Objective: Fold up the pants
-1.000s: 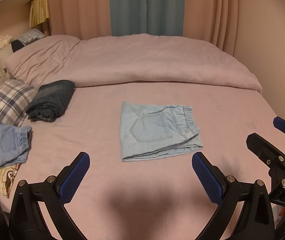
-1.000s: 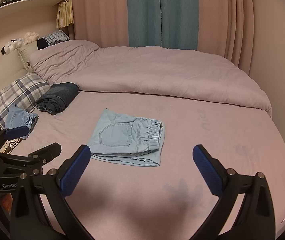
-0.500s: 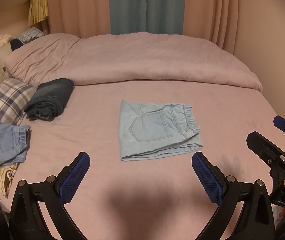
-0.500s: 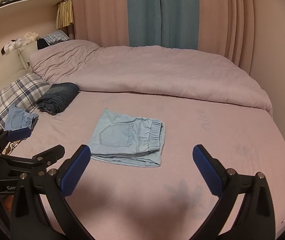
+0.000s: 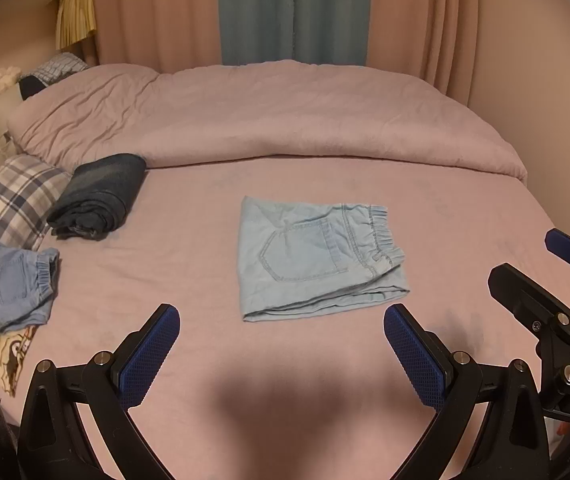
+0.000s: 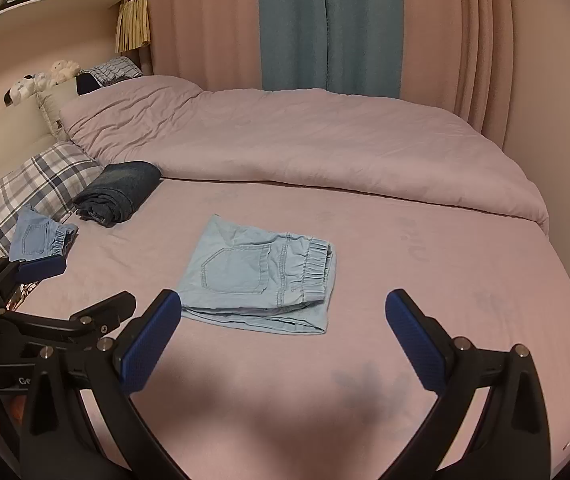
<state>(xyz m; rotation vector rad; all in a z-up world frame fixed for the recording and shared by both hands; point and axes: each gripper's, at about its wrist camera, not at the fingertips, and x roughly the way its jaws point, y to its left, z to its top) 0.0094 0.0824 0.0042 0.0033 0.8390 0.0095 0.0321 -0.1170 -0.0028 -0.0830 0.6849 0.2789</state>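
Note:
Light blue denim pants [image 5: 317,256] lie folded into a flat rectangle in the middle of the pink bed, back pocket up and elastic waistband to the right; they also show in the right wrist view [image 6: 261,276]. My left gripper [image 5: 281,356] is open and empty, hovering in front of the pants. My right gripper [image 6: 283,344] is open and empty, also in front of them. Each gripper shows at the edge of the other's view, the right gripper [image 5: 557,280] and the left gripper [image 6: 53,292].
A folded dark denim bundle [image 5: 97,196] lies at the left by a plaid pillow [image 5: 5,200]. A small folded blue garment [image 5: 17,280] rests on that pillow. A pink duvet [image 5: 269,116] is heaped across the back. Curtains [image 5: 293,12] hang behind.
Both grippers stay open and hover almost still; the left wrist view has drifted slightly, the right barely. The pants have not moved.

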